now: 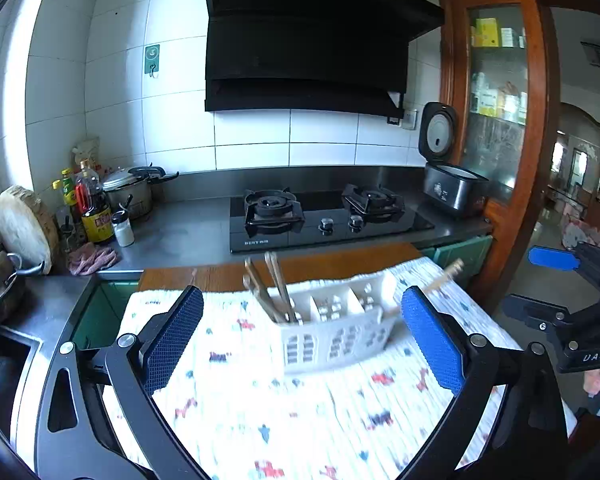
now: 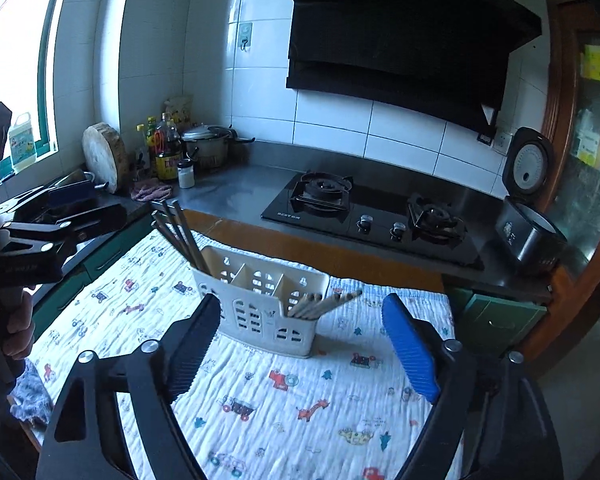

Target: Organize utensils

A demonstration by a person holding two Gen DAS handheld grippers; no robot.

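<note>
A white slotted utensil holder (image 1: pixel 332 332) (image 2: pixel 260 304) with three compartments stands on a cloth printed with cartoon vehicles (image 1: pixel 260 412) (image 2: pixel 300 396). Dark chopsticks (image 1: pixel 274 292) (image 2: pixel 180 232) lean out of its left compartment. Light wooden chopsticks (image 1: pixel 444 278) (image 2: pixel 324 302) lean out of its right one. My left gripper (image 1: pixel 301 296) is open, its blue pads wide apart short of the holder, holding nothing. My right gripper (image 2: pixel 302 300) is open too, with the holder ahead between its spread fingers and untouched. Each gripper also shows at the edge of the other's view, the right gripper (image 1: pixel 536 284) and the left gripper (image 2: pixel 96 204).
Behind the cloth runs a steel counter with a black two-burner gas hob (image 1: pixel 328 220) (image 2: pixel 372 216). An open rice cooker (image 1: pixel 452 188) (image 2: pixel 528 224) stands at the right. Bottles (image 1: pixel 94 208), a pot (image 1: pixel 130 192) and a round chopping board (image 1: pixel 26 226) crowd the left corner. A hand (image 2: pixel 16 328) grips the left tool.
</note>
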